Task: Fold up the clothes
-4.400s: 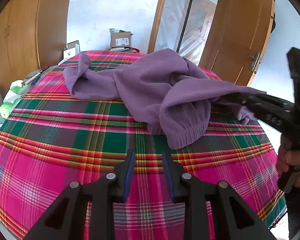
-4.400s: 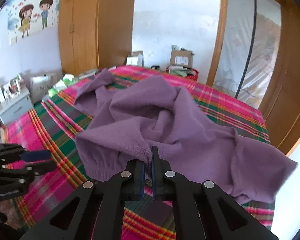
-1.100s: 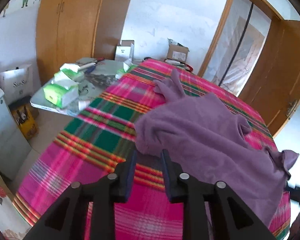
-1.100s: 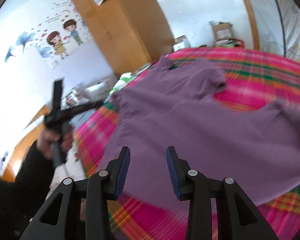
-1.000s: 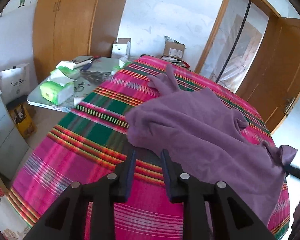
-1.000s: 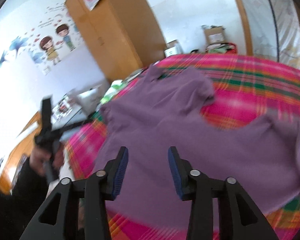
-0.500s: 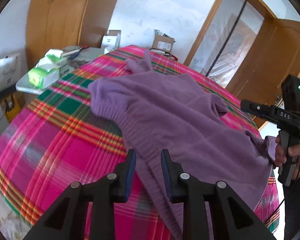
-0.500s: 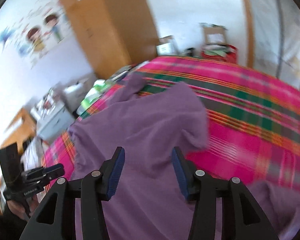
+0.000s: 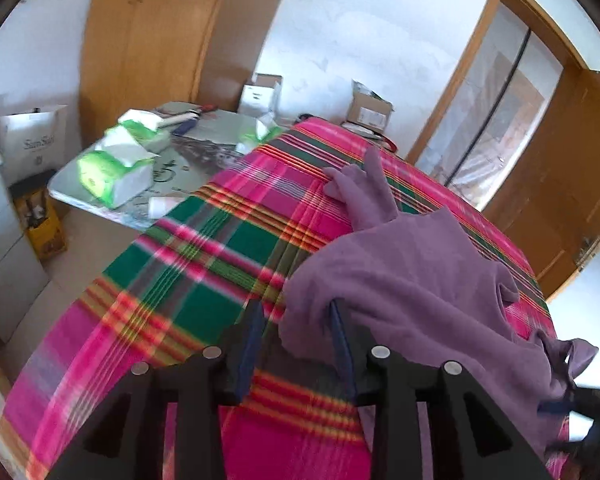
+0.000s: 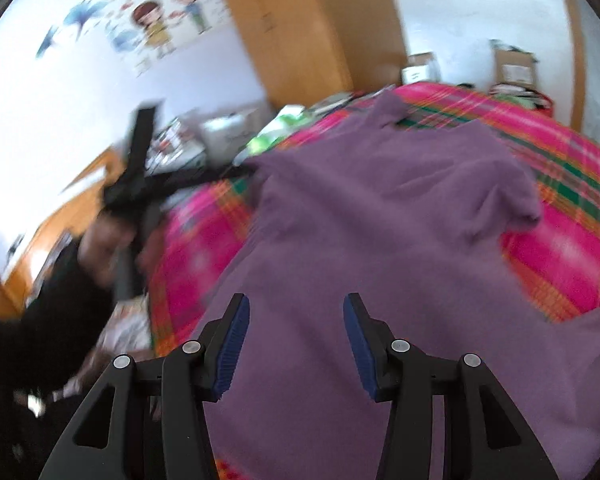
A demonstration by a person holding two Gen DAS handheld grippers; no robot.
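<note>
Sweater (image 9: 412,280), purple, spread on bed (image 9: 204,264) with pink-green plaid cover. Left tool (image 9: 296,336) jaws opening; sweater corner sits between fingers, draped against right one, not pinched. Right tool (image 10: 296,344) jaws wide, nothing gripped, hovering over sweater body; view blurred. One sleeve (image 9: 364,188) lies toward far end of bed. Low side surface (image 9: 180,164) beside bed carries green tissue packs (image 9: 112,168). Wooden wardrobe (image 9: 152,40) behind.
</note>
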